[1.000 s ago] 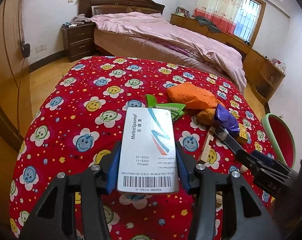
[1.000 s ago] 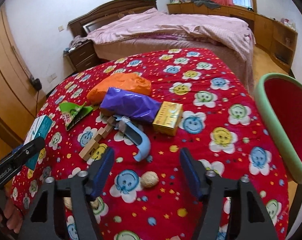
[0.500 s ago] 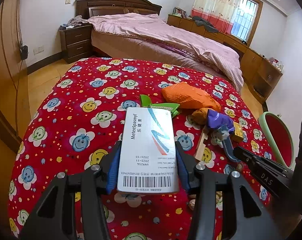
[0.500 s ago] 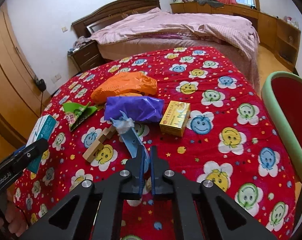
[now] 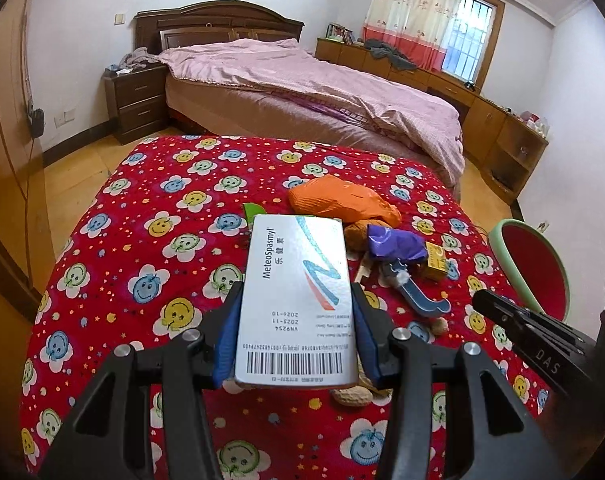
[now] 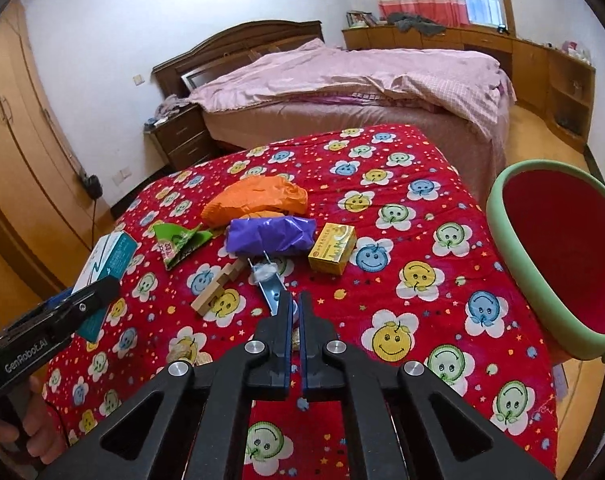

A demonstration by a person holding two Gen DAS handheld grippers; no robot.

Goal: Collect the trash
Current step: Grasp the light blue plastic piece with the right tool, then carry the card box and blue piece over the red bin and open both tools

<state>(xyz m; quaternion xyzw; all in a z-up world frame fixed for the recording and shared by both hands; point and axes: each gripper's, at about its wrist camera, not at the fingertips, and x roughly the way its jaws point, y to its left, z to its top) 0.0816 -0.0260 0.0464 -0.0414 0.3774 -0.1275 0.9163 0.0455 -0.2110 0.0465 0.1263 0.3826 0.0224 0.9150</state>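
Left tongs [image 5: 296, 332] clamp the medicine box [image 5: 298, 300]; right tongs [image 6: 295, 312] pinch the blue razor [image 6: 271, 286] beside purple bag [image 6: 272, 236].

We see a red smiley-flower cloth [image 6: 402, 216], an orange bag [image 6: 254, 200], a purple bag [image 6: 272, 236], a yellow box [image 6: 332, 248] and a white-and-teal medicine box [image 5: 298, 300].

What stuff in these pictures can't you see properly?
- Green wrapper: left view, mostly behind the medicine box.
- Blue razor: right view, its lower end hidden by the right gripper; a grip can't be confirmed.
- Red basin: both views, its bottom can't be seen.
- Small print on the box: too small to read.
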